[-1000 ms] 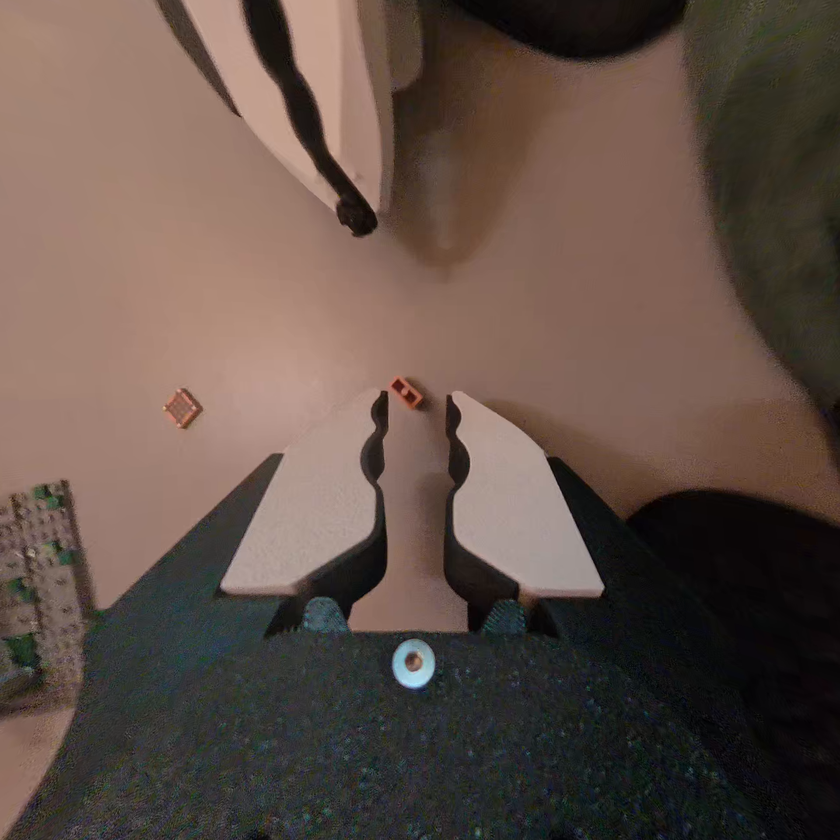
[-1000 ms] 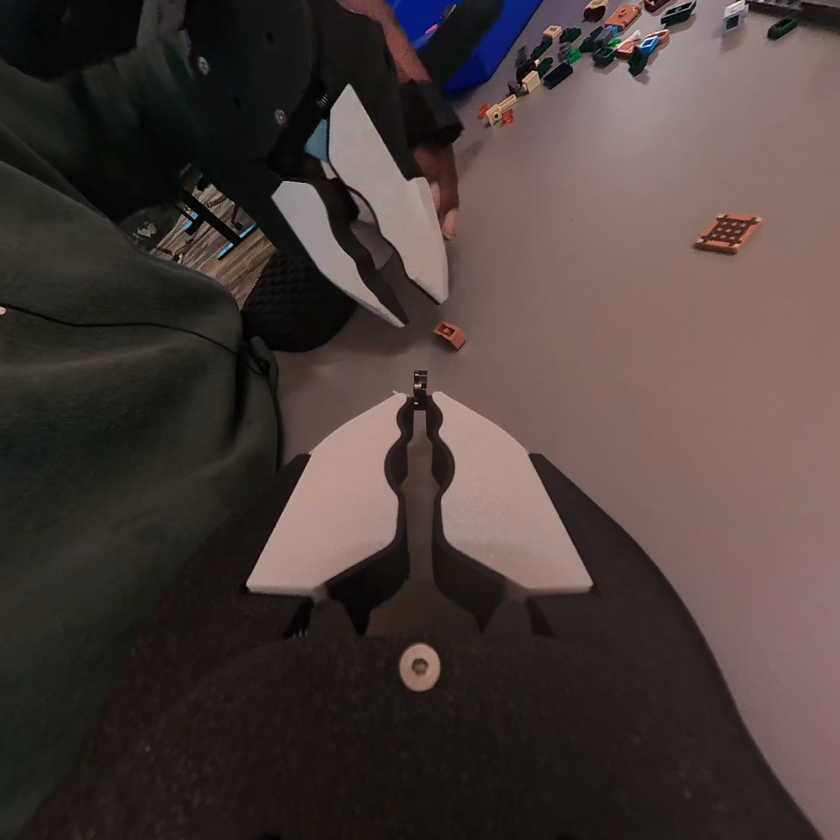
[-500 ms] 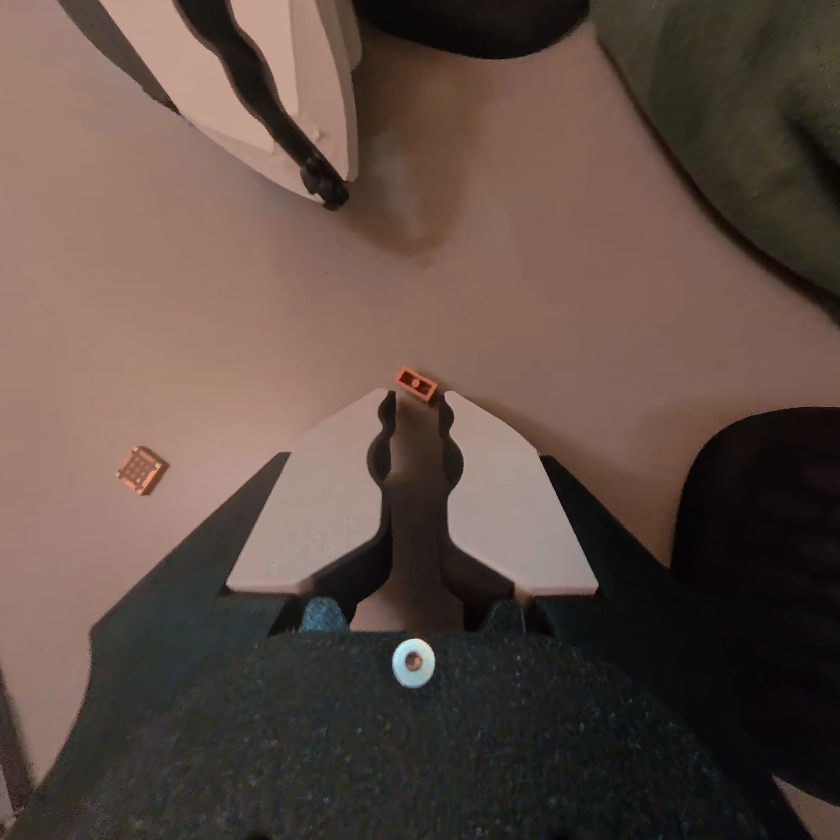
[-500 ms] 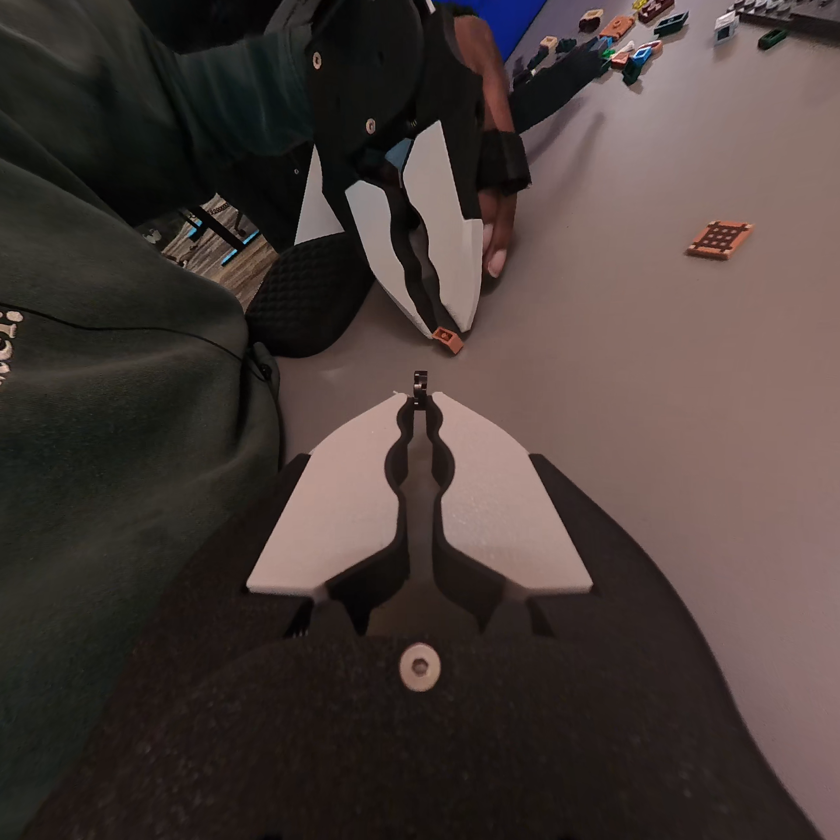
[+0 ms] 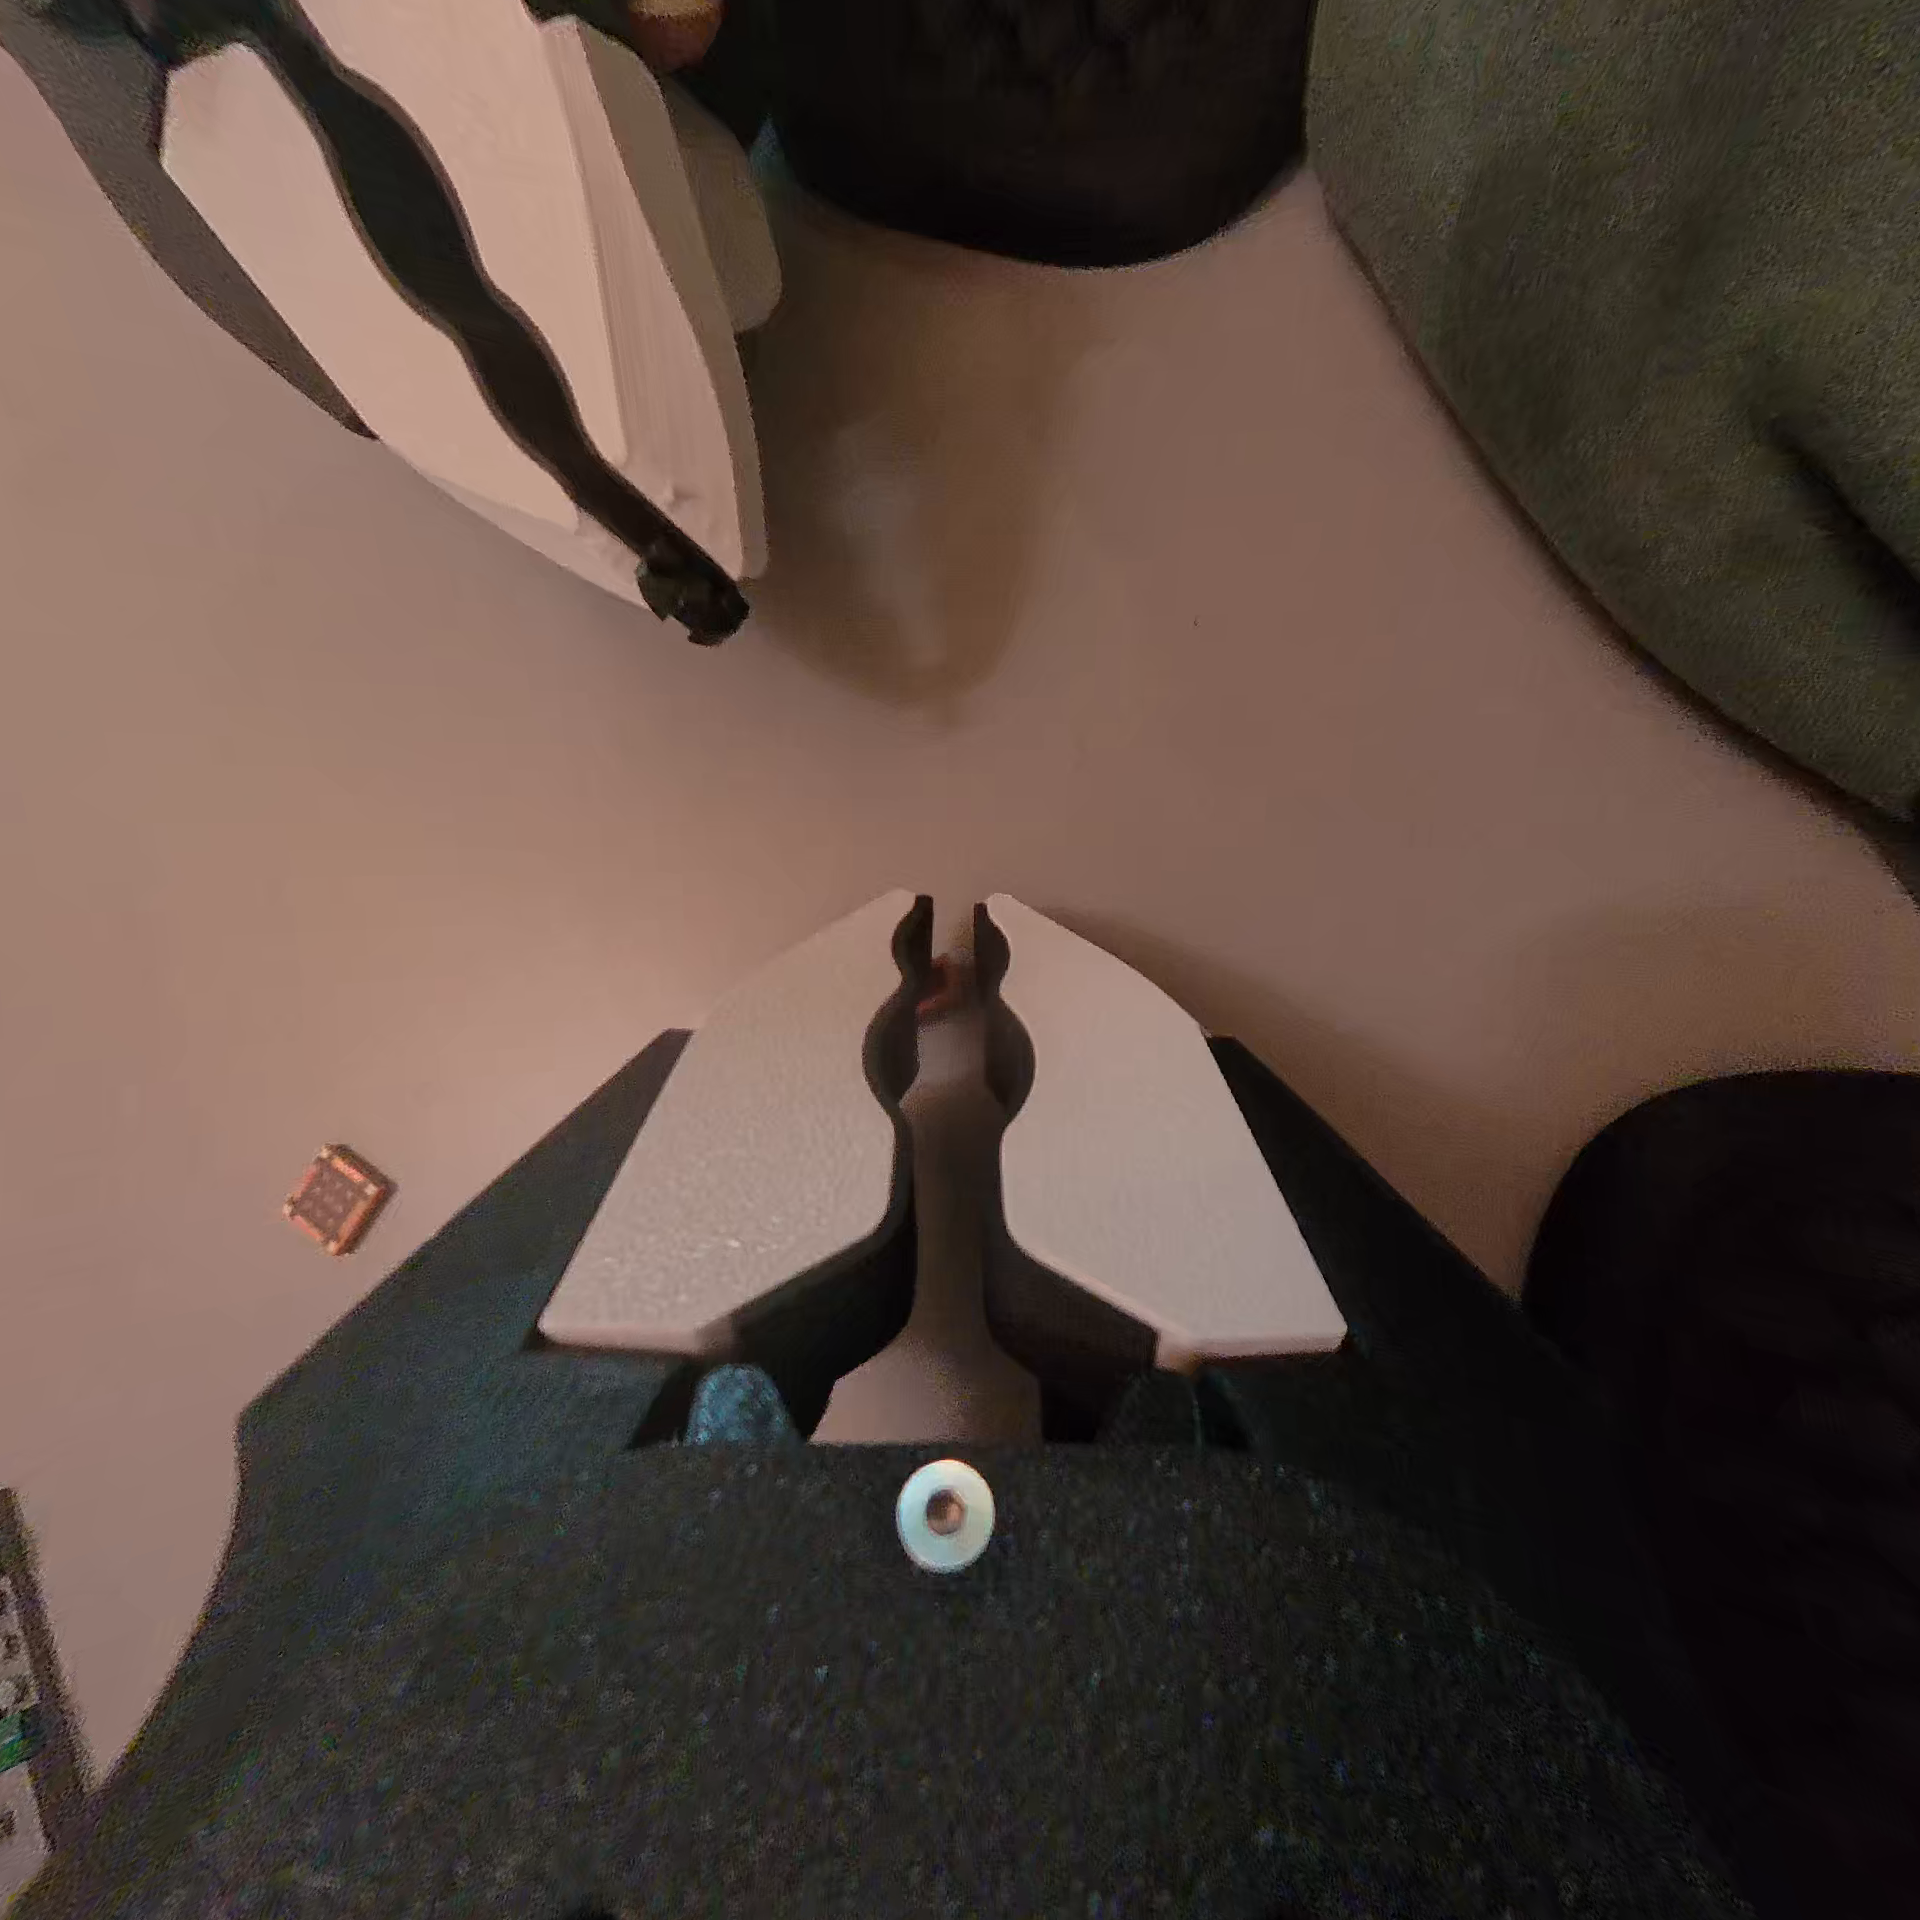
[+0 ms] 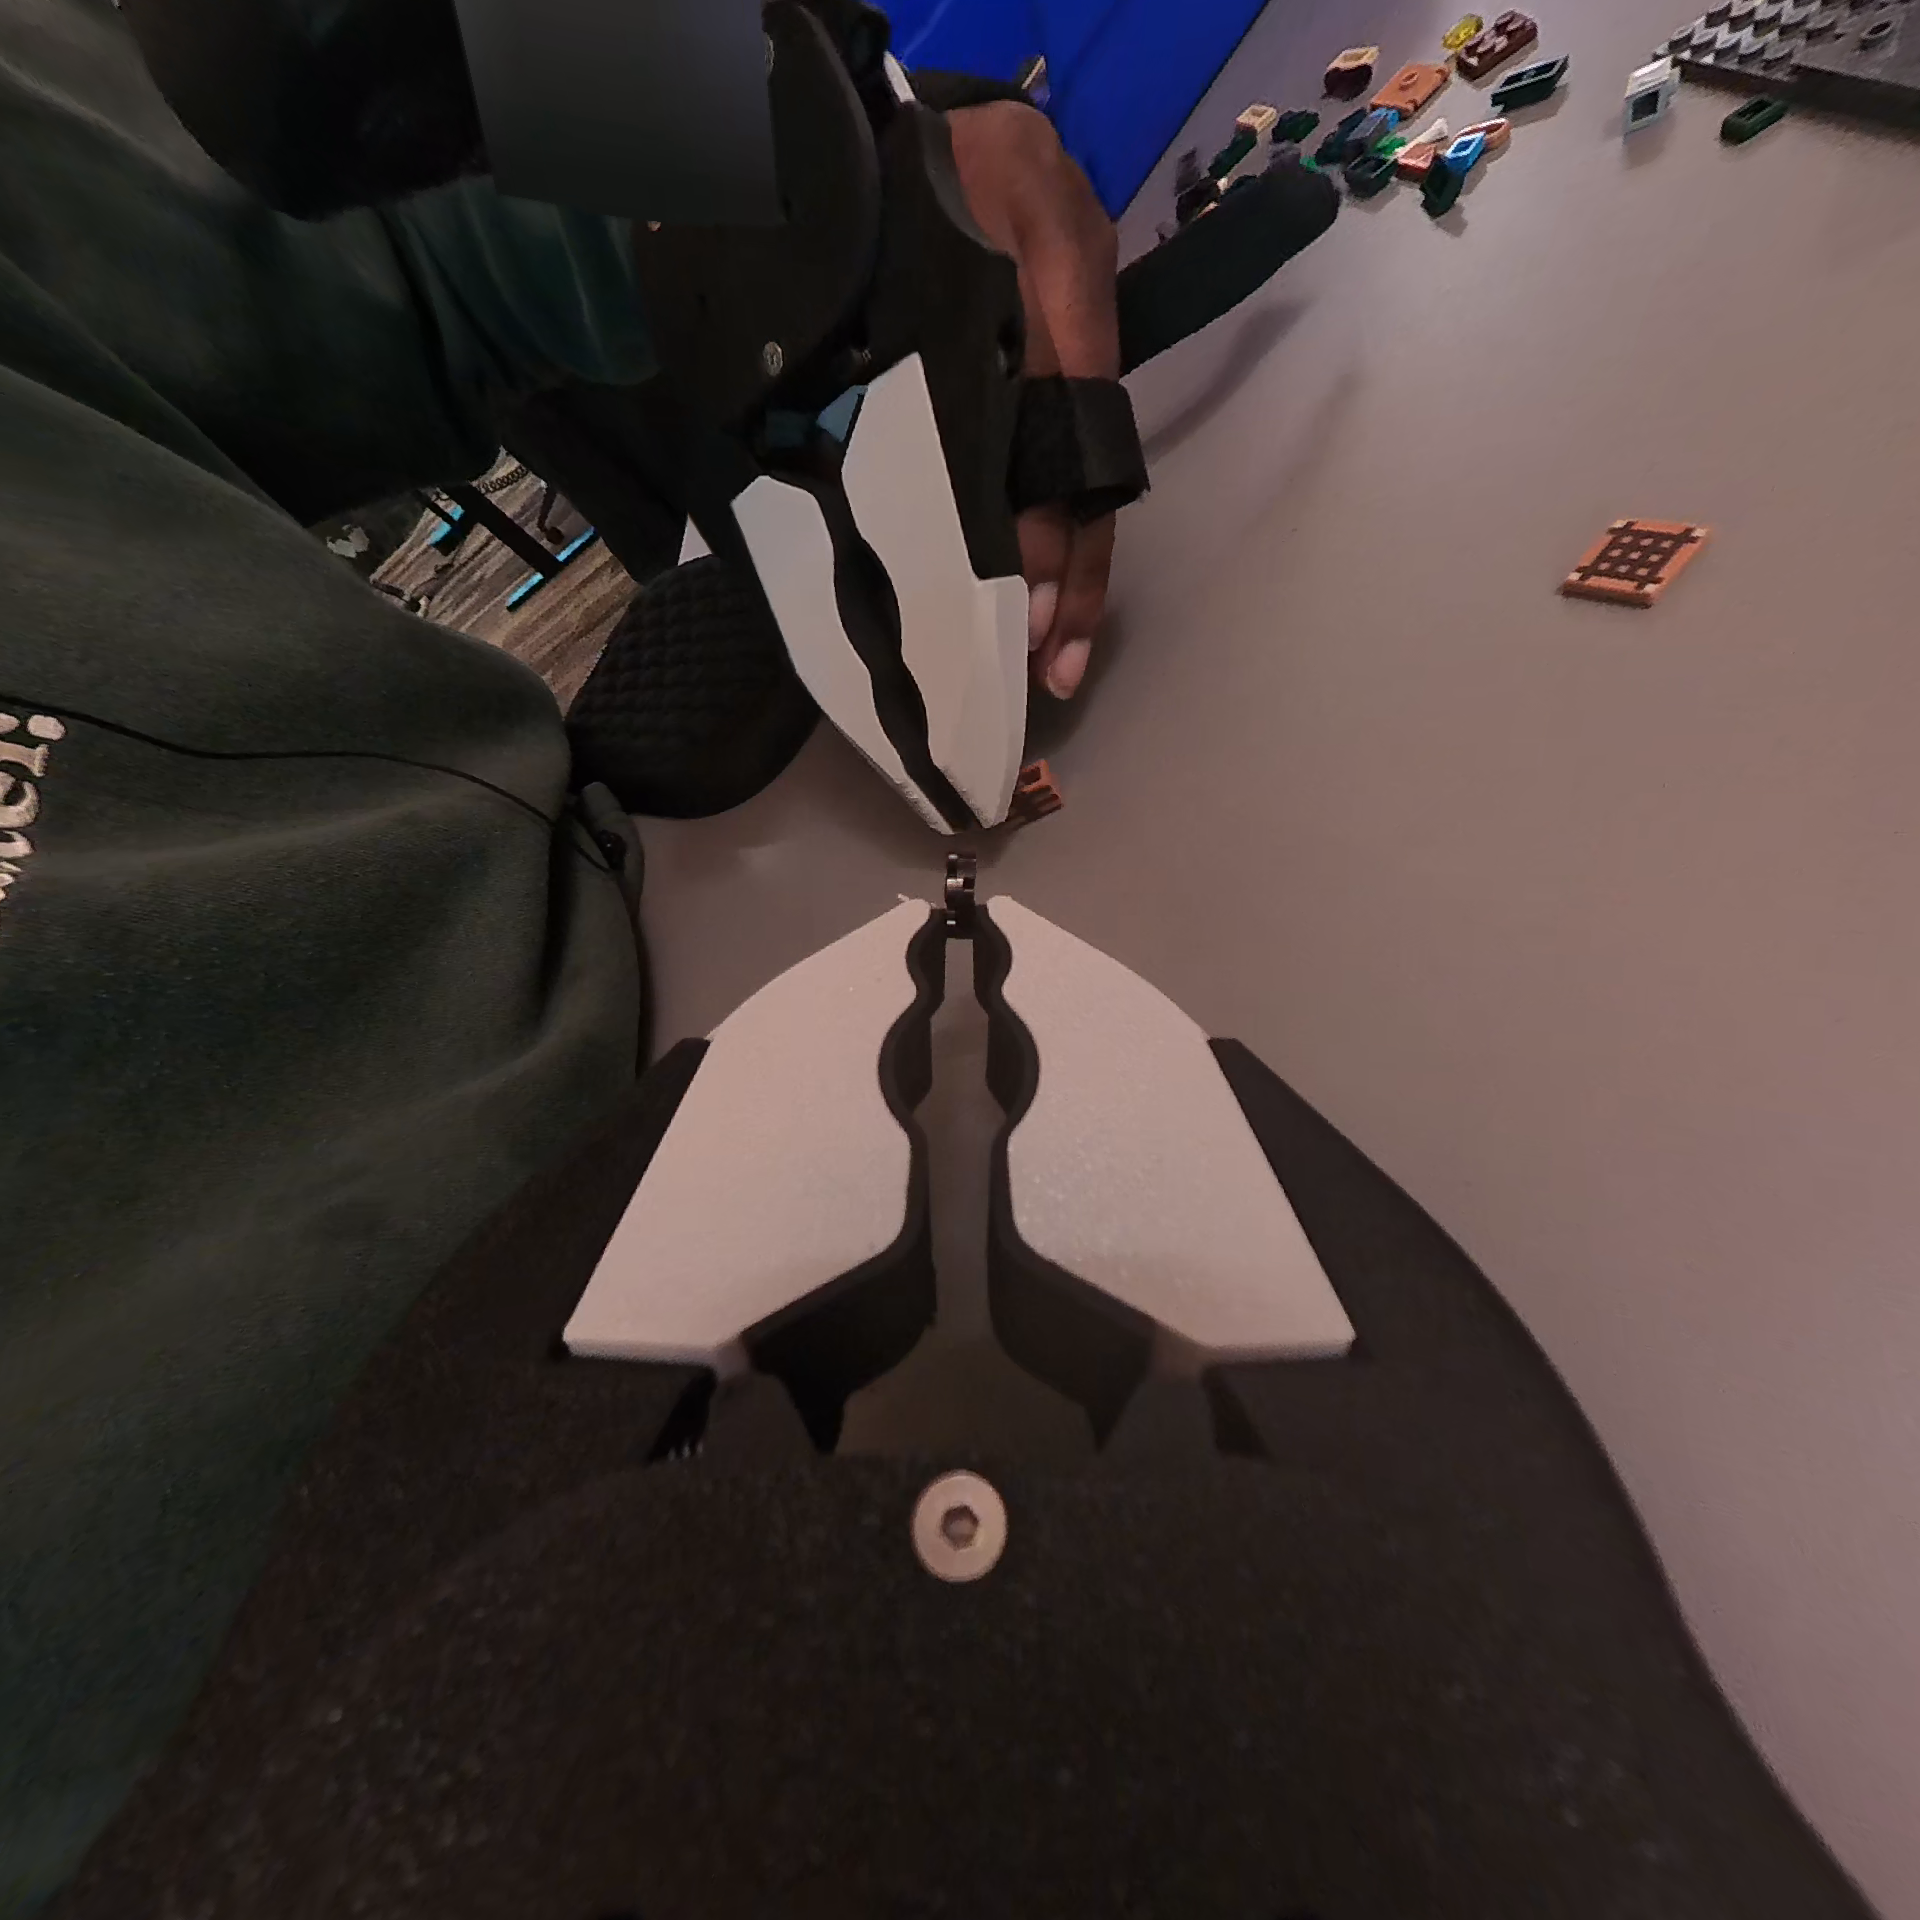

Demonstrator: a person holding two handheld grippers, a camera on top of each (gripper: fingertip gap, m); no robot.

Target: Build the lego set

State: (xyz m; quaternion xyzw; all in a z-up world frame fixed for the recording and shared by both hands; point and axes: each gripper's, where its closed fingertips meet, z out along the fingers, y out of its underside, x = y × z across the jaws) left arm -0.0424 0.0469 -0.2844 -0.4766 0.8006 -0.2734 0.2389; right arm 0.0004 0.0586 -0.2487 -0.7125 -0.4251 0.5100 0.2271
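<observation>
Orange brick (image 5: 940, 995): now sits between the white fingers of the left gripper (image 5: 948, 920), just behind their tips. Half a second ago it lay on the table (image 5: 416, 831) just ahead of those tips, and a second ago likewise. The fingers have drawn closer together than in both earlier frames and now stand on either side of the brick; only a sliver of it shows in the left wrist view, so firm contact on both sides cannot be confirmed. In the right wrist view the same brick (image 6: 1039, 798) shows at the tip of that gripper (image 6: 961, 816), resting on the grey table, with the person's hand (image 6: 1049, 343) wrapped round the gripper body.

Right gripper (image 6: 961, 914): fingers pressed nearly together, pinching a small black piece (image 6: 960, 883) that pokes out past the tips. This grip is unchanged across all three moments. Seen from the left wrist view, this gripper (image 5: 691, 603) hangs above the table, apart from the brick.

Brown grid tile (image 6: 1633, 562): lies flat on the table, well apart from both grippers; its place on the table looks unchanged.

Loose pieces (image 6: 1392, 135): scattered at the far edge of the table beside a blue sheet (image 6: 1101, 73).

Green sleeve (image 6: 260, 883): fills the left of the right wrist view.
</observation>
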